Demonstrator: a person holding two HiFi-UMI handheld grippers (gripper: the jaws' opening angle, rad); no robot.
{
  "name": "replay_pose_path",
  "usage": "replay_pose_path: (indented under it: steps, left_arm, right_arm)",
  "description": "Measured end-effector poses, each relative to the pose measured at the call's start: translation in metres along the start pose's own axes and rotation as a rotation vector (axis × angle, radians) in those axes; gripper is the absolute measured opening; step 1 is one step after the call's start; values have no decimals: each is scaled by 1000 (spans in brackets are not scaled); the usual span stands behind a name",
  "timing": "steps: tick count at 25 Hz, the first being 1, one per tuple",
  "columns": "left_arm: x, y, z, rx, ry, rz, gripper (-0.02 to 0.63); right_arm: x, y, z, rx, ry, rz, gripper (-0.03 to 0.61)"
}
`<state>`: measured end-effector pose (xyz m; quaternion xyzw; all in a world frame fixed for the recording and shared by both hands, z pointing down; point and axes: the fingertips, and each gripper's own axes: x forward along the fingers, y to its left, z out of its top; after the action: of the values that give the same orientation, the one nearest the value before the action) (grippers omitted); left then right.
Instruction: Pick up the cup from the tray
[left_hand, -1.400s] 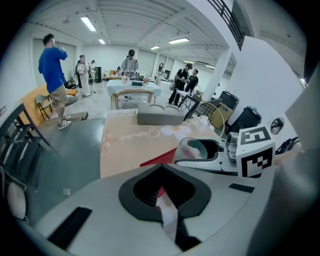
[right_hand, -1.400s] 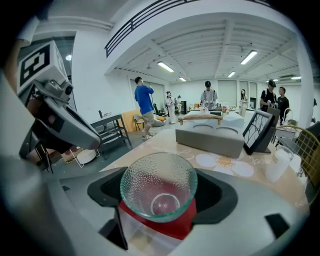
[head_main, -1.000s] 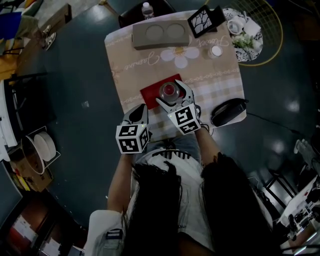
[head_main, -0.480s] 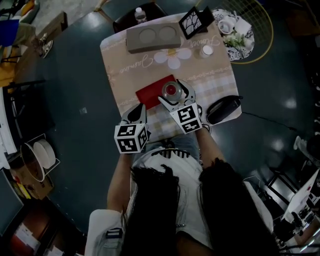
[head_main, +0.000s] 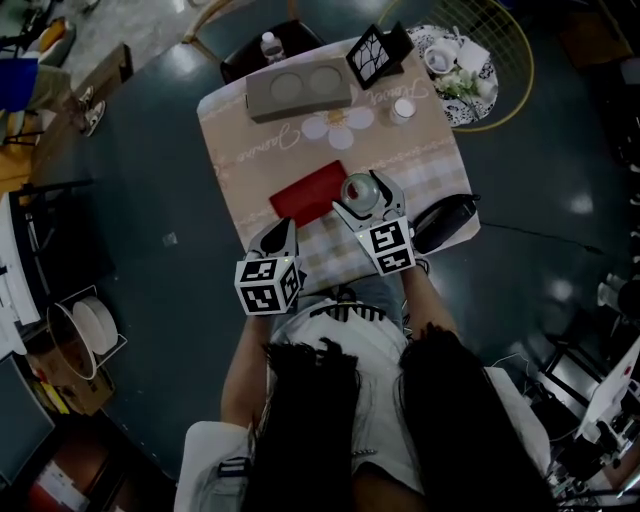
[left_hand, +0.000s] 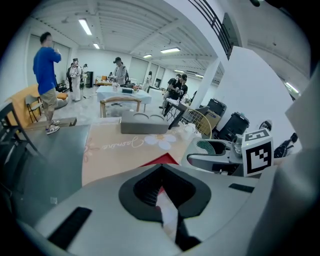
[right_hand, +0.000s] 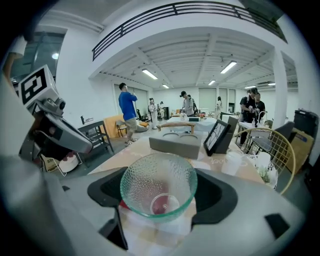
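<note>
Right gripper (right_hand: 159, 197): jaws part-way open, pressed against both sides of a clear dimpled glass cup (right_hand: 158, 186). The cup is upright, with its mouth towards the camera.

Hard to make out:
- The contact points and the cup's underside are masked by the glass wall and the jaw bodies, so I cannot tell whether the base is clear of the surface.
- A red tint shows through the base, and a red sliver shows at its lower left.
- In the head view the jaws cover most of the cup; only the rim and part of the bowl show.

Position: the cup is centred between the jaws, just right of the red tray (head_main: 308, 193), by its right edge, over the checked tablecloth (head_main: 250, 150).

Left gripper (head_main: 279, 234): at the near table edge, near-left of the tray and well apart from the cup. Its jaws are together with nothing held. In its own view the right gripper's body blocks the cup, and only a tray corner shows.

Farther out:
- Grey block with two round recesses (head_main: 298, 90) at the far edge.
- Black picture frame (head_main: 375, 55) to the right of the block.
- Black object (head_main: 445, 220) at the table's right edge; I cannot identify it.
</note>
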<state>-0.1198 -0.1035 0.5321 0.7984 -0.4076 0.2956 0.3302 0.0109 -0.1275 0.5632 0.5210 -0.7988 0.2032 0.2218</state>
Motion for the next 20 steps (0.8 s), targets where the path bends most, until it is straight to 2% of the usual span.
replay_pose_path:
  steps: [6,15,20]
  left_arm:
    - [6,-13,-4,61,18,-9,8]
    - [21,-39,-4,99,31,-57,8]
    - [21,-41,-7,111,54,-52,8]
  right_arm:
    - [-14,-22,-7,29,0,-56,403]
    - [-31,-44,-23,65,2,-108,403]
    - [-34,-48,-33,89,6,-120,403]
